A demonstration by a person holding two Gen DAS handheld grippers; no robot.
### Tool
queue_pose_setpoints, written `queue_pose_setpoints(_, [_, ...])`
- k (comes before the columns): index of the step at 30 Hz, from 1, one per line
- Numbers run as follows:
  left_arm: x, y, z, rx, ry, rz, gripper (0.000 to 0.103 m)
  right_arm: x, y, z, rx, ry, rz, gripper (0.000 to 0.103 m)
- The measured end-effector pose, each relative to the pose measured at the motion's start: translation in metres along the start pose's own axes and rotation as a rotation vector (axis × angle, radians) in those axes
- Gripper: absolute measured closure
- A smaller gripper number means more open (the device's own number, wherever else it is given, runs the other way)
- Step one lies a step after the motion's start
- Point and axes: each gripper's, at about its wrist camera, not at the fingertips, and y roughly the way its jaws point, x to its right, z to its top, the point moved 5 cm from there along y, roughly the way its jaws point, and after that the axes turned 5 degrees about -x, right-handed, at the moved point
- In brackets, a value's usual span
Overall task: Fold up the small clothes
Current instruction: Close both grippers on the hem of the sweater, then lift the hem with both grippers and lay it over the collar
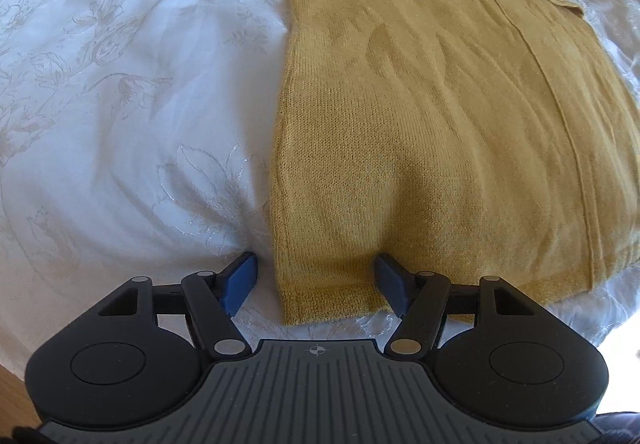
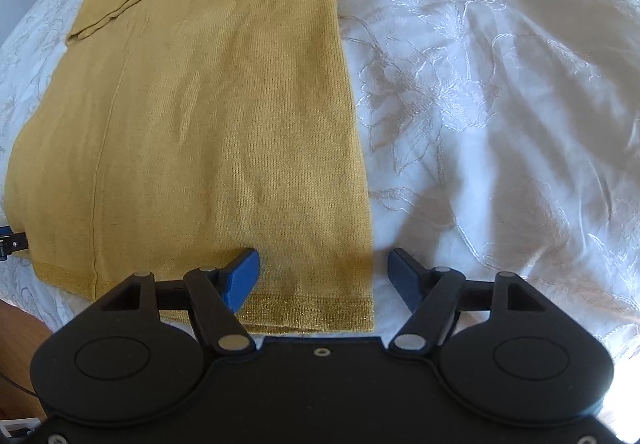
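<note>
Mustard knit top (image 1: 440, 115) flat on white bedspread (image 1: 120, 103), near corners between both grippers' wide-open, empty fingers (image 1: 242, 280).

Left black two-finger gripper with blue pads (image 1: 316, 284) held low and level, jaws spread wide; one blue pad (image 1: 240, 282) sits left of the gap, the darker one right of it, nothing clamped between them. Right black two-finger gripper with blue pads (image 2: 323, 278) in the same pose, jaws wide apart, blue pad (image 2: 242, 278) on the left side, its mate on the right, gap between them holding nothing. In the right wrist view the left gripper's tip just shows at the far left edge.
</note>
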Motion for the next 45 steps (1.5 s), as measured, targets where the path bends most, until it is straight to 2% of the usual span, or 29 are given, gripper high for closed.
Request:
queue_pose_setpoints(3, [-0.002, -0.001, -0.001, 0.009, 0.002, -0.036, 0.049, 0.001, 0.000, -0.001, -0.004, 0.003, 0.042, 0.037])
queue_pose_setpoints(4, [-0.004, -0.002, -0.001, 0.010, 0.003, -0.051, 0.059, 0.001, 0.000, -0.001, -0.007, 0.013, 0.074, 0.047])
queue_pose_setpoints(5, [-0.004, -0.004, -0.002, 0.012, 0.004, -0.063, 0.073, 0.002, -0.002, -0.002, -0.011, 0.028, 0.114, 0.063])
queue_pose_setpoints(6, [-0.004, -0.006, -0.002, 0.010, 0.006, -0.072, 0.080, 0.002, -0.003, -0.002, -0.017, 0.047, 0.153, 0.073])
queue_pose_setpoints(7, [-0.005, -0.009, -0.003, 0.007, 0.004, -0.097, 0.095, 0.003, -0.004, -0.003, -0.020, 0.067, 0.180, 0.083])
queue_pose_setpoints(8, [-0.005, -0.012, -0.004, 0.006, 0.000, -0.116, 0.097, 0.002, -0.006, -0.003, -0.016, 0.076, 0.190, 0.085])
queue_pose_setpoints(12, [-0.004, -0.038, 0.003, 0.056, -0.019, -0.130, 0.098, 0.000, -0.027, 0.000, 0.020, 0.089, 0.256, 0.088])
queue_pose_setpoints(17, [-0.013, -0.078, 0.029, 0.154, -0.138, -0.187, 0.098, 0.002, -0.064, 0.025, 0.106, 0.105, 0.332, 0.089])
queue_pose_setpoints(24, [-0.010, -0.099, 0.100, 0.264, -0.196, -0.204, 0.098, 0.005, -0.099, 0.093, 0.257, 0.138, 0.406, 0.089])
queue_pose_setpoints(32, [-0.020, -0.112, 0.174, 0.377, -0.302, -0.205, 0.098, 0.006, -0.102, 0.180, 0.361, 0.161, 0.467, 0.089])
queue_pose_setpoints(39, [-0.027, -0.108, 0.234, 0.435, -0.296, -0.178, 0.098, 0.009, -0.085, 0.248, 0.410, 0.205, 0.460, 0.089])
queue_pose_setpoints(45, [-0.040, -0.081, 0.272, 0.387, -0.289, -0.191, 0.098, 0.011, -0.059, 0.285, 0.393, 0.249, 0.387, 0.089])
